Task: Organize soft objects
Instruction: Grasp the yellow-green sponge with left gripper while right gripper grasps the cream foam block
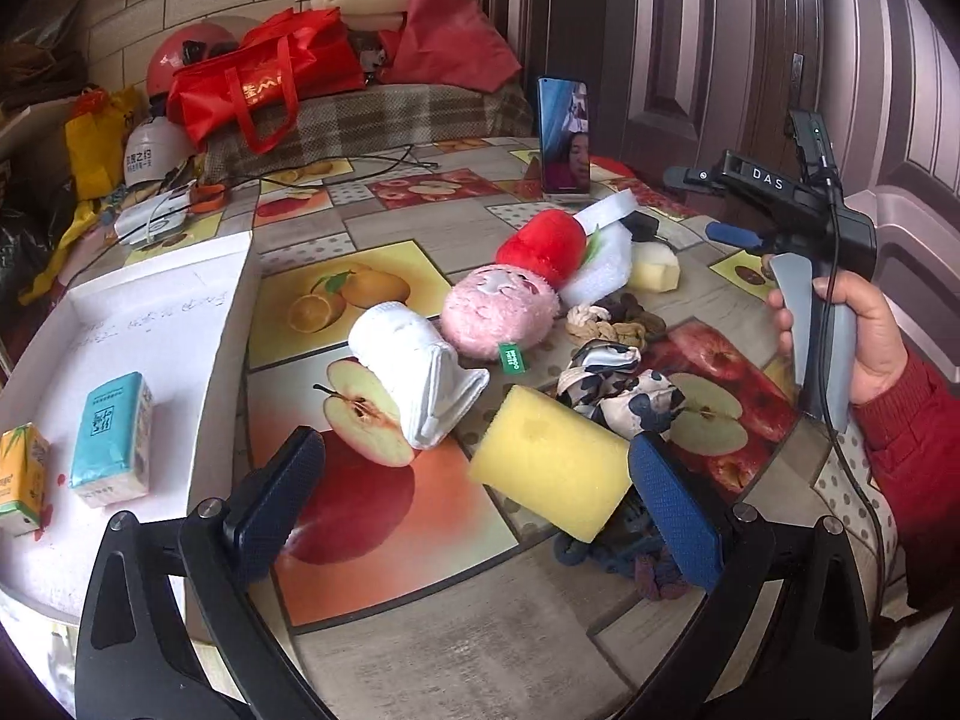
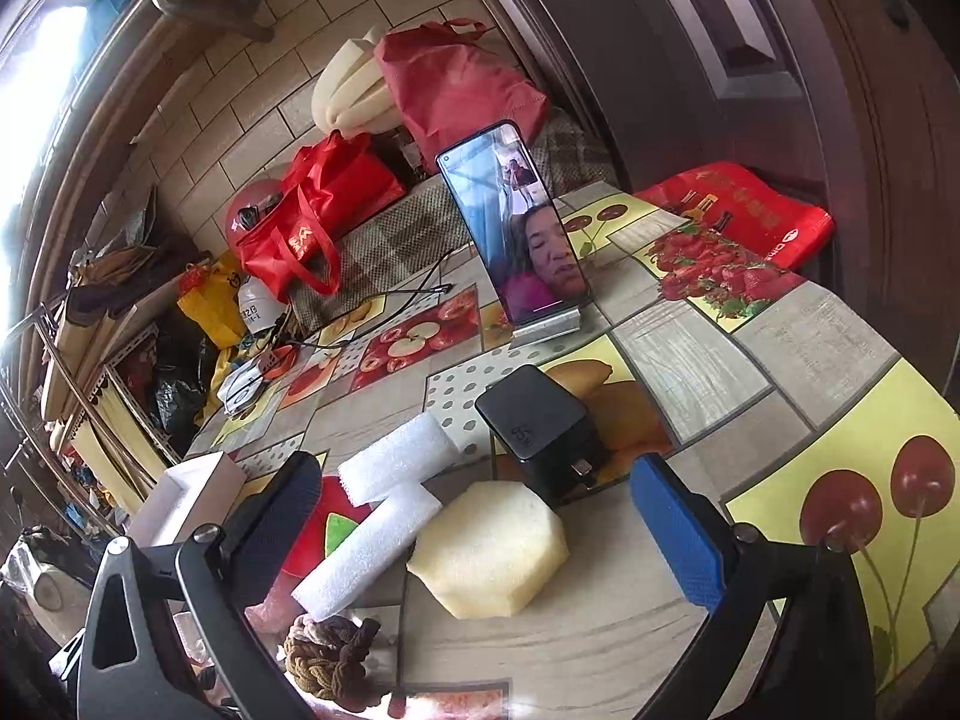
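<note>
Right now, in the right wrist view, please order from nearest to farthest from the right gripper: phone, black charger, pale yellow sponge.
From the right gripper:
1. Pale yellow sponge, between the fingers.
2. Black charger, just behind it.
3. Phone, upright on its stand, farthest back.

A phone (image 2: 516, 228) stands propped behind a black charger (image 2: 540, 426).

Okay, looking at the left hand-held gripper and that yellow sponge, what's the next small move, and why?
Probably ease the left hand-held gripper a little to its right and forward, then close on the yellow sponge. Its jaws stand open and empty, and the sponge sits off-centre, near the right finger. The white tray already holds two tissue packs.
</note>
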Demonstrator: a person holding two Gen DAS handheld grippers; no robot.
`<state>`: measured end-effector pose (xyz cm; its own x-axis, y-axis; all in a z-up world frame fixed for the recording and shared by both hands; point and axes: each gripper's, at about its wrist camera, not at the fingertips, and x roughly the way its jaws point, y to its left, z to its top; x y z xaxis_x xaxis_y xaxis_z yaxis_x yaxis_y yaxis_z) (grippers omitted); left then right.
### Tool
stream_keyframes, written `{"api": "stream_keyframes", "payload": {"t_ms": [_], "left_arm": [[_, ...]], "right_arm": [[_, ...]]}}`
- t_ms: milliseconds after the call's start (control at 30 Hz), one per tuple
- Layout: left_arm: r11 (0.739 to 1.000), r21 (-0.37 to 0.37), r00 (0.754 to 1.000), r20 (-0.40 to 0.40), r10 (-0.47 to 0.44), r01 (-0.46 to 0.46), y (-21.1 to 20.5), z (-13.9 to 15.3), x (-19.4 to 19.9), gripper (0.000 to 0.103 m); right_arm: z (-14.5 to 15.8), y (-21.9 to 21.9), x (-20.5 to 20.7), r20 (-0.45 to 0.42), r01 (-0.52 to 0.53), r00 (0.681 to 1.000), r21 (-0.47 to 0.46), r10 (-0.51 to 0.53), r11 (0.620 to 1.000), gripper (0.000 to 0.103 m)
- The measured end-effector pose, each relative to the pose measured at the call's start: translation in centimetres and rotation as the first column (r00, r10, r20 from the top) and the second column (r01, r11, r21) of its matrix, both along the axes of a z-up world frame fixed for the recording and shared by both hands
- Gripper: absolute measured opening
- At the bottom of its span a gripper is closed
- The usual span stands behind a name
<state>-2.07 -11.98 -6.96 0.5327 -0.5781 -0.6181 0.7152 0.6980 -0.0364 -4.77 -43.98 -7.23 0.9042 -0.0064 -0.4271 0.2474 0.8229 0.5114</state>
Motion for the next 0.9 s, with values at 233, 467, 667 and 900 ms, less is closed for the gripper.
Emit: {"api": "stream_keyframes", "payload": {"t_ms": [233, 467, 667, 900], "left_arm": [[0.994, 0.043, 0.993, -0.063, -0.100, 0.103, -2.1, -1.3, -0.3, 0.081], [0.993, 0.044, 0.987, -0.120, -0.104, 0.110, -2.2, -1.9, 0.5, 0.071], [0.993, 0.023, 0.984, -0.137, -0.114, 0.118, -2.2, -1.9, 0.7, 0.056], [0.995, -0.022, 0.986, -0.132, -0.098, 0.096, -1.4, -1.6, 0.9, 0.045]], "right_arm": [[-0.7, -1.3, 0.1, -0.098, 0.046, 0.994, -0.023, -0.048, 0.999, 0.103], [-1.7, 1.4, 2.3, -0.251, -0.121, 0.964, -0.127, 0.086, 0.984, 0.103], [-2.5, 2.7, 4.0, -0.376, -0.153, 0.925, -0.223, 0.059, 0.963, 0.103], [-2.9, 3.9, 6.3, -0.436, -0.223, 0.897, -0.297, 0.076, 0.928, 0.083]]}}
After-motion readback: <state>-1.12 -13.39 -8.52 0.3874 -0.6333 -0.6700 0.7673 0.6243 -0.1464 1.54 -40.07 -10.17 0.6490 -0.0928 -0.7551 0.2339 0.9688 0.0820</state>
